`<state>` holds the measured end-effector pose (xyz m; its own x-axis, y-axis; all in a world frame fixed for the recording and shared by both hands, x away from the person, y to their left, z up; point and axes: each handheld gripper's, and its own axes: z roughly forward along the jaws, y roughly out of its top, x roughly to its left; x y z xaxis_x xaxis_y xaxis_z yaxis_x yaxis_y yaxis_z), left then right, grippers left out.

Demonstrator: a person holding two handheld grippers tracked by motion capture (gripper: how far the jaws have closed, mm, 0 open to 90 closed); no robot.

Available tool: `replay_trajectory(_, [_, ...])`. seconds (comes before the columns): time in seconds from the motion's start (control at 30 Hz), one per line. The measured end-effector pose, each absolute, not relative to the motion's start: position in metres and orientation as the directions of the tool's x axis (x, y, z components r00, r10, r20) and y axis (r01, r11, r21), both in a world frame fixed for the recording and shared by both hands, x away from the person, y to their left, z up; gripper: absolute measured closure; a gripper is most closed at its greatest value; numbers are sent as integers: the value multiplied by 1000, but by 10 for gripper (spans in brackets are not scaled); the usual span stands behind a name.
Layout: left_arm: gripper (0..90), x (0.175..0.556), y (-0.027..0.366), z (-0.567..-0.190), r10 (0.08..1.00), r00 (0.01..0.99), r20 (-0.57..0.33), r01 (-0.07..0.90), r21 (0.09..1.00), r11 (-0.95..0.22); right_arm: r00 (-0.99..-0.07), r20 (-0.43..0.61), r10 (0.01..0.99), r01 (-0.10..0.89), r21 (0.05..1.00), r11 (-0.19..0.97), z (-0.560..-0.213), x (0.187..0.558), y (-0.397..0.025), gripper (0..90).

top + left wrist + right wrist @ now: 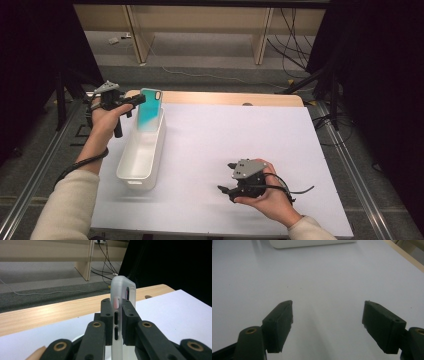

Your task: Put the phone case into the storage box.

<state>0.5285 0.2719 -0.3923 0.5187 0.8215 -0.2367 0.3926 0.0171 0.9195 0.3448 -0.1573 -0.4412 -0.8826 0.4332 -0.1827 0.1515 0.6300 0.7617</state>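
Phone case (149, 109): pinched edgewise in left gripper (136, 101), upright above white bin (142, 150) (likely for dropping in). Right gripper (227, 191): spread, idle over table (240, 130).

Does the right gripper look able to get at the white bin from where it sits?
Probably yes: the right gripper has its jaws open, and only bare white table lies between it and the white bin.
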Motion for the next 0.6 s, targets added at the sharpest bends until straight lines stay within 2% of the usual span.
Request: replay_trajectory(0.6, [816,533,268,-398,829,510,-228,400,916,6,-883,-181,434,153,762,629,-441,345,-157,259])
